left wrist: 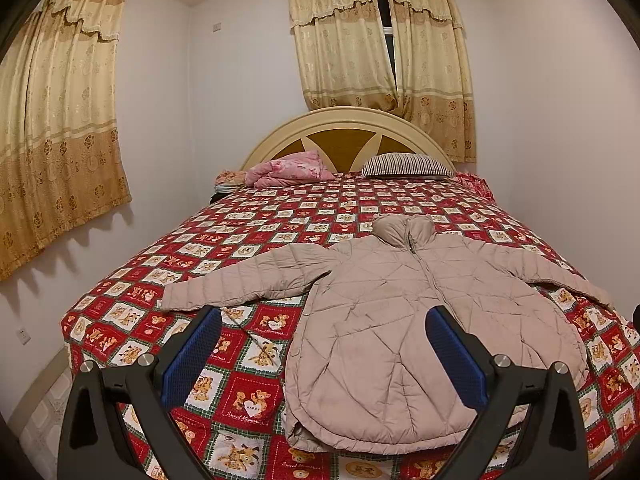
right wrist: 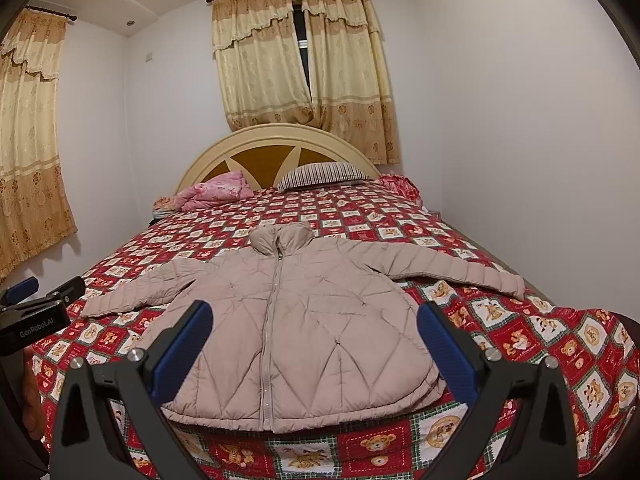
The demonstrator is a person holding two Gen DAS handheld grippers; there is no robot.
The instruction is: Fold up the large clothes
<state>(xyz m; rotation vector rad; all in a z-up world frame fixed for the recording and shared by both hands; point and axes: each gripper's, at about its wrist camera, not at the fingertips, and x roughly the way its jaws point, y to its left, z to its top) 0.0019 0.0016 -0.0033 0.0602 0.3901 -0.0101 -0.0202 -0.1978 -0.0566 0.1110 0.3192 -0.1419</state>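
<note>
- Both tools hung above the foot of the bed with nothing in them: the left tool (left wrist: 324, 354) had its blue pads spread wide, and the right tool (right wrist: 314, 346) stood just as wide apart over the lower half of the jacket.
- One puffy beige jacket (right wrist: 288, 320) lay flat on the red teddy-bear bedspread (right wrist: 560, 340), zipped up the front, collar toward the headboard (right wrist: 276, 148), hem toward the foot, not yet folded.
- Two sleeves, counted: the left sleeve (left wrist: 240, 280) spread out to the side, and the right sleeve (right wrist: 460, 268) reached out toward the bed's far edge.
- Risk, as I judged it: the padded shell looked slick and springy, so a shallow pinch could slip off, or a fold could puff back open once let go.
- Another risk: pads closing too deep could pinch the bedspread along with the jacket and drag the cover up.
- The right sleeve's cuff sat near the bed's edge, so a careless tug could send it sliding over.
- Further out, the count ran: one striped pillow (right wrist: 324, 174), one pink bundle of bedding (right wrist: 216, 192), two sets of yellow curtains (right wrist: 304, 56).
</note>
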